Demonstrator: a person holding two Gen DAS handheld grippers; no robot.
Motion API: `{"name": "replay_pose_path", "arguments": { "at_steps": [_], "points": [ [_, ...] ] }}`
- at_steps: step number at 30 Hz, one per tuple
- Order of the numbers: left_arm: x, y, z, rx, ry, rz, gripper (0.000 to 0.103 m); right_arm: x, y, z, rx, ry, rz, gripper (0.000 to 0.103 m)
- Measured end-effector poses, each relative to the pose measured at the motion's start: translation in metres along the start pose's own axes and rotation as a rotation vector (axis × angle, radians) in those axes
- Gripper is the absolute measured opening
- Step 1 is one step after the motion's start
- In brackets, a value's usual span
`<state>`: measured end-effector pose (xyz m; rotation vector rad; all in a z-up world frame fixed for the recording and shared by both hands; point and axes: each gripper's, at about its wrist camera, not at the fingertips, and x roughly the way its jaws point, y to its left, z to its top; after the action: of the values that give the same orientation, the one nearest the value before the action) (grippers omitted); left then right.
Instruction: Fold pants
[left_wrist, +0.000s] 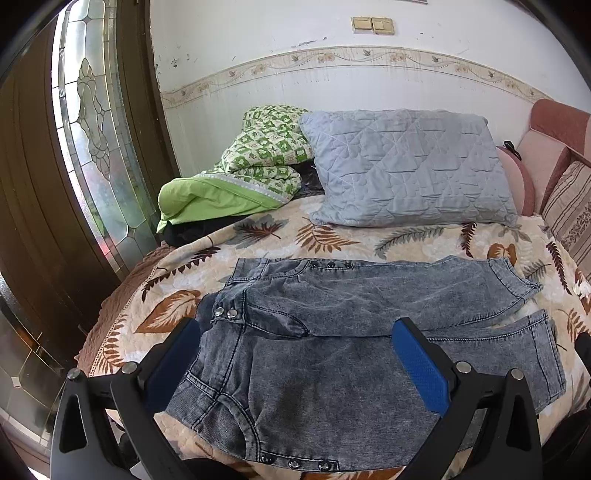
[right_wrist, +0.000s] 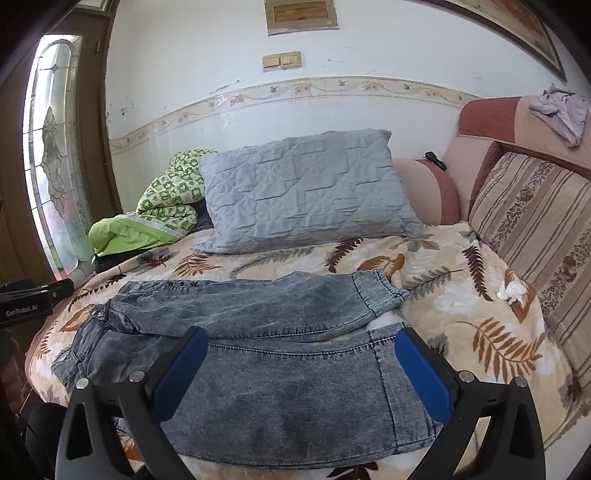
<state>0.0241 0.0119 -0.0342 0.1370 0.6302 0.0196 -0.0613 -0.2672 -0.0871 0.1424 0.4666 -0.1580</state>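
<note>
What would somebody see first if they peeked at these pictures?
Probably the grey-blue pants, spread out on the leafy bedspread in the middle of the bed. Behind them a big grey quilted pillow leans toward the wall, with a bright green blanket bunched up to its left. Each hand-held gripper's blue fingers stand wide open over the pants.

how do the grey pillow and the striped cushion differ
The grey pillow is plain and quilted; the striped cushion has brown bands with a floral print. The pillow leans at the wall behind the pants; the cushion leans on the pink headboard to the right. Both are rectangular and rest on the bed.
</note>
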Motion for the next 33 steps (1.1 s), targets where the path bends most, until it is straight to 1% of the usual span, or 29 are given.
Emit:
{"name": "replay_pose_path", "arguments": {
  "at_steps": [18,33],
  "points": [
    [-0.008,-0.002,-0.002,0.011,-0.01,0.005,0.103,-0.013,-0.01,0.004,0.019,-0.014,-0.04,0.102],
    [0.01,-0.005,-0.006,0.012,0.03,-0.005,0.103,0.002,-0.013,0.002,0.019,0.026,-0.063,0.102]
  ]
}}
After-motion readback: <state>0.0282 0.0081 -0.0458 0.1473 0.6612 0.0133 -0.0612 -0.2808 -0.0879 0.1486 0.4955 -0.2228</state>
